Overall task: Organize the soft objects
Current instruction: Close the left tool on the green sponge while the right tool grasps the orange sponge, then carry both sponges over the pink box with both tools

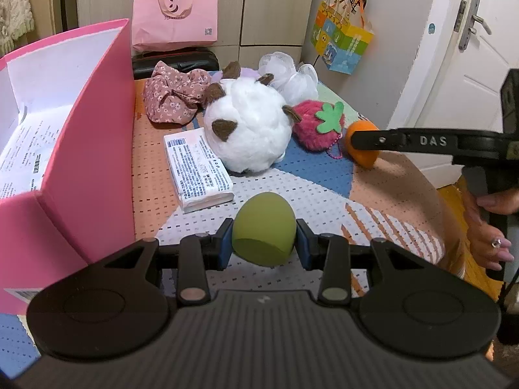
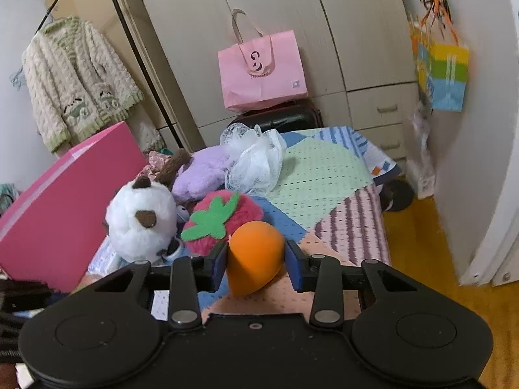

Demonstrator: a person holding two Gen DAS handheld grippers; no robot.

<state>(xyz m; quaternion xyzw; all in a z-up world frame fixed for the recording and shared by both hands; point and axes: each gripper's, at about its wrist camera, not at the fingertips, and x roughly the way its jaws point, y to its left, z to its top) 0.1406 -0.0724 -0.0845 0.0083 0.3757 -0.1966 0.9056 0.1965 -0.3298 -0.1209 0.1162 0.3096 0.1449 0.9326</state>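
A: What does each gripper hold?

B: The left gripper has its 2 fingers pressed against the sides of a green egg-shaped sponge, just above the patterned mat, near the viewer. The right gripper has its fingers closed narrow around an orange teardrop sponge, at the near right of the pile.

A: Where are the other soft things?

B: Farther back on the mat lie a white plush ball with brown ears, a pink strawberry plush, a white mesh bath pouf, a floral cloth and a lilac plush. A tissue pack lies just left of the white plush.

A: Where would they go?

B: Likely the open pink box standing at the left edge.

A: Which step is this?

B: It looks like an early one: both sponges gripped, neither in the box. The next move probably calls for carrying each sponge left over the box wall, then widening the fingers.
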